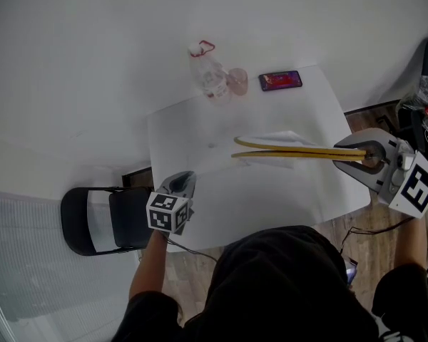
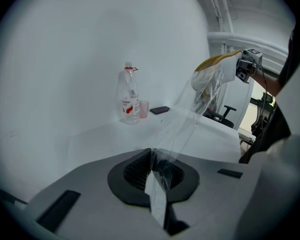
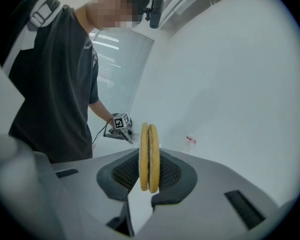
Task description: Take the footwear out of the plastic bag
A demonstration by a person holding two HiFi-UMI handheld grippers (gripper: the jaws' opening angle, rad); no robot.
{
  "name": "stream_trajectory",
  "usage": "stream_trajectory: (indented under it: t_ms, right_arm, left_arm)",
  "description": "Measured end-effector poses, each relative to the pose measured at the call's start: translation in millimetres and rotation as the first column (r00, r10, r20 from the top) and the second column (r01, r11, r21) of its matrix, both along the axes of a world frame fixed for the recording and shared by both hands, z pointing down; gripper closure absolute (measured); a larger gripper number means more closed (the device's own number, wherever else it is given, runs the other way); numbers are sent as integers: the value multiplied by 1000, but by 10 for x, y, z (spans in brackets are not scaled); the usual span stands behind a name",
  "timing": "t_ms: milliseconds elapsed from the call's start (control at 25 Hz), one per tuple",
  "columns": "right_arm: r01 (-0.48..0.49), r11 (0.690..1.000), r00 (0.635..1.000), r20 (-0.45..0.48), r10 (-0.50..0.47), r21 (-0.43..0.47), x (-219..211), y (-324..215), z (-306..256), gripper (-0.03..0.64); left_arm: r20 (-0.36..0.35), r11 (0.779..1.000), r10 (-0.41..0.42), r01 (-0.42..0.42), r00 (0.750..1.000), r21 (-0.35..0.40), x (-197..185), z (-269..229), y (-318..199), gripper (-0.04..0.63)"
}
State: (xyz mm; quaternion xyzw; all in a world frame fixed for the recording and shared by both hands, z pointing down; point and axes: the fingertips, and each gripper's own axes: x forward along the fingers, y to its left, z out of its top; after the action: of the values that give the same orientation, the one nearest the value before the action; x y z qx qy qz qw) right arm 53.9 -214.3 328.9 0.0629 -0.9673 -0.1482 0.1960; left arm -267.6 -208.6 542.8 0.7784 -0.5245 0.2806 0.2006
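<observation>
Yellow slippers (image 3: 149, 154) sit clamped between right gripper's (image 3: 149, 176) fingers (image 3: 124, 173).

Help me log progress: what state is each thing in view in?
left gripper: shut on the plastic bag
right gripper: shut on the footwear
footwear: two flat yellow pieces pressed together, lifted
plastic bag: stretched between the grippers, partly over the footwear
bottle: upright
cup: upright
phone: lying flat

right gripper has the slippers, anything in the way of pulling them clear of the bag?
Only the bag itself: it seems to drape over the slippers' far end, pulled taut from the left gripper's shut jaws. The right gripper clamps their other end. Bottle, cup and phone sit at the table's far edge.
</observation>
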Motion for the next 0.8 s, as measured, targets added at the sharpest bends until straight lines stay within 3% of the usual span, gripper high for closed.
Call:
stream_trajectory:
  t_ms: [200,400,600,800]
  right_arm:
    - [-68,996,995,79,63,60,48,-152,-221,546]
    - [-183,980,972,166,168,80,134,-293,-394,546]
    - [-354,933,882,356,310,66,253,-498,-627,546]
    - [-542,838,763,457,458,66,573,-634,-785,546]
  left_arm:
    - [-68,991,-131,133,989,21,-172,-171,-79,574]
    - [-126,967,-221,234,967,97,-231,-585,-210,573]
    - [-153,944,-247,274,957,186,-78,-978,-316,573]
    - [-175,920,-233,275,957,278,124,-1344,-321,574]
